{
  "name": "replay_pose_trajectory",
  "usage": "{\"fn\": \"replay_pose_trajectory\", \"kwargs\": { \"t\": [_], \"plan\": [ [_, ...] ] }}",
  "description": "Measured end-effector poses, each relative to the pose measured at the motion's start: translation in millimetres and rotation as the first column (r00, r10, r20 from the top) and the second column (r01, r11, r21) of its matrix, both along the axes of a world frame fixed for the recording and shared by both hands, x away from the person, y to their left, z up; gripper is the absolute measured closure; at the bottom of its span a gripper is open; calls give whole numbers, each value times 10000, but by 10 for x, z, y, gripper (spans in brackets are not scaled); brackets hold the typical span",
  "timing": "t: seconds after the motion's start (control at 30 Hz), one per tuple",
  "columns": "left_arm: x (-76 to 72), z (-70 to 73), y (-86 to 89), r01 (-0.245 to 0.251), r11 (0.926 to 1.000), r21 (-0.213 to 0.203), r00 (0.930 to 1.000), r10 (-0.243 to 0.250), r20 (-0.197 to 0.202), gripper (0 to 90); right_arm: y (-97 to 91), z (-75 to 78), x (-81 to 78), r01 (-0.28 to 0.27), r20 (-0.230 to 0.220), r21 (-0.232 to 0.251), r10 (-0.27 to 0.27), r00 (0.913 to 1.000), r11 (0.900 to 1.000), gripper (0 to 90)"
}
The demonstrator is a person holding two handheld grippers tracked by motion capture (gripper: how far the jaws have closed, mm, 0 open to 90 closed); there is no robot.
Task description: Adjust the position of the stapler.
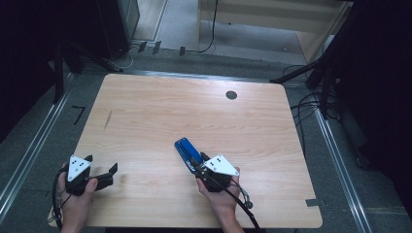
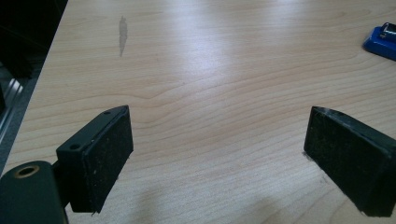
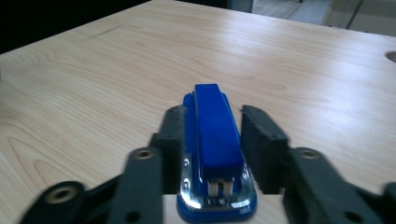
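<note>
A blue stapler (image 1: 187, 153) with a chrome rear end lies on the wooden table (image 1: 194, 107), a little right of centre near the front. My right gripper (image 1: 197, 162) is at its near end. In the right gripper view the two black jaws press against both sides of the stapler (image 3: 212, 135), so the right gripper (image 3: 213, 114) is shut on it. My left gripper (image 1: 101, 164) rests at the front left of the table, with its jaws wide apart. Only bare wood lies between them in the left gripper view (image 2: 217, 135), where the stapler (image 2: 380, 42) is at the far right.
A dark round cable hole (image 1: 231, 95) sits near the table's back right. A grey smudge (image 1: 107, 120) marks the wood at the left. Cables and dark stands (image 1: 311, 97) crowd the floor beyond the right and back edges.
</note>
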State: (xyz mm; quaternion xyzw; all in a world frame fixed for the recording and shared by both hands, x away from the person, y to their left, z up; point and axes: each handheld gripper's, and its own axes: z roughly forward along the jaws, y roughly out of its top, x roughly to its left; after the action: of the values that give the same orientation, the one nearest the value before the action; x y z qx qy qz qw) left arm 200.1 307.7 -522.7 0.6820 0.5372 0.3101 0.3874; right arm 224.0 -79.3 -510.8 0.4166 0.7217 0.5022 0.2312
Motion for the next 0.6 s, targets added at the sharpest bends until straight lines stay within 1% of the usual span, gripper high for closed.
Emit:
{"fn": "replay_pose_trajectory", "kwargs": {
  "t": [0.03, 0.07, 0.1, 0.13, 0.17, 0.23, 0.3, 0.33, 0.4, 0.47, 0.6],
  "plan": [
    [0, 0, -1, -6, 10000, -6, 10000, 6, 4, 82, -16, -7, -34, 61, -57, 108, -60, 10000, 9999, 777],
    [0, 0, -1, -6, 10000, -6, 10000, 6, 4, 82, -16, -7, -34, 61, -57, 108, -60, 10000, 9999, 777],
    [0, 0, 0, 1, 10000, 4, 10000, -1, -1, 82, -34, -36, -98, 81, -153, 179, -78, 9999, 9998, 885],
    [0, 0, 0, -2, 10000, 3, 10000, 2, 1, 82, -29, -56, -126, 84, -207, 125, -82, 9998, 9999, 900],
    [0, 0, 0, -4, 10000, 9, 10000, 4, -2, 82, -23, -77, -148, 20, -285, 89, -17, 9996, 10000, 900],
    [1, -1, -3, -6, 10000, -9, 10000, 6, -9, 82, 15, -130, -164, -255, -646, 18, 256, 9976, 9997, 900],
    [1, -1, -4, -13, 10000, -12, 10000, 13, -2, 82, 68, -178, -171, -388, -731, -254, 368, 9966, 9989, 900],
    [1, -1, -4, -13, 10000, -12, 10000, 13, -2, 82, 68, -178, -171, -388, -731, -254, 368, 9966, 9989, 900],
    [0, 0, -3, -12, 10000, -11, 10000, 12, 4, 82, 129, -226, -168, -182, -793, -471, 145, 9967, 9987, 900],
    [-1, 0, -1, -12, 10000, -6, 10000, 12, 14, 82, 148, -254, -141, -87, -907, -522, 40, 9959, 9986, 900],
    [-1, 0, 0, -3, 10000, -10, 10000, 3, 17, 82, 152, -276, -116, 89, -948, -700, -156, 9954, 9975, 900]
  ]
}}
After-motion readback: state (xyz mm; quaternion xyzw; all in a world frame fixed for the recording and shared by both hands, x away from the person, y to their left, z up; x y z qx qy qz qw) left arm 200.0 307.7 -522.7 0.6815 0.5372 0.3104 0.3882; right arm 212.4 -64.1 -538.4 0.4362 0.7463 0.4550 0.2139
